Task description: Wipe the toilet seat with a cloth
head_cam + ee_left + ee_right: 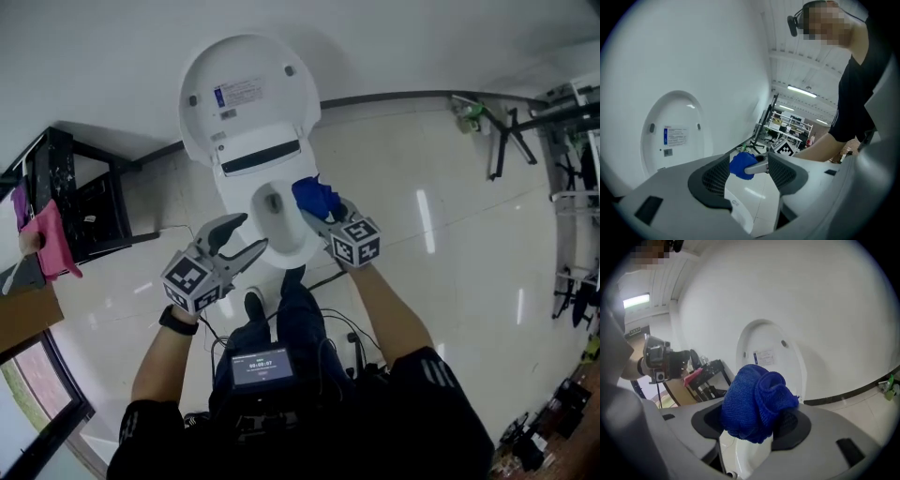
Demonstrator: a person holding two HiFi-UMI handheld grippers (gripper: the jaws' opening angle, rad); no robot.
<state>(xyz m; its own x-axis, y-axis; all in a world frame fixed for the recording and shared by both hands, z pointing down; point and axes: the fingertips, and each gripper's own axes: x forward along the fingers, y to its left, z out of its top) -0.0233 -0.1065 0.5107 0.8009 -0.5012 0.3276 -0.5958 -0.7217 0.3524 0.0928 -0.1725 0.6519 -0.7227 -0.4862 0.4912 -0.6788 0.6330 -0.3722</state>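
A white toilet (281,248) stands against the wall with its lid (246,89) raised; the rim of the seat shows below it. My right gripper (323,214) is shut on a bunched blue cloth (315,197), held over the bowl's right rim. In the right gripper view the blue cloth (757,401) fills the gap between the jaws, with the lid (768,357) behind. My left gripper (239,239) is open and empty at the bowl's left front. In the left gripper view the blue cloth (742,165) and the toilet rim (750,197) show between its jaws.
A black rack (80,192) with a pink cloth (52,239) stands to the left. A black stand (502,131) and shelving (577,187) are at the right. Cables (333,328) lie on the tiled floor by the person's feet. A device with a screen (262,367) hangs at the chest.
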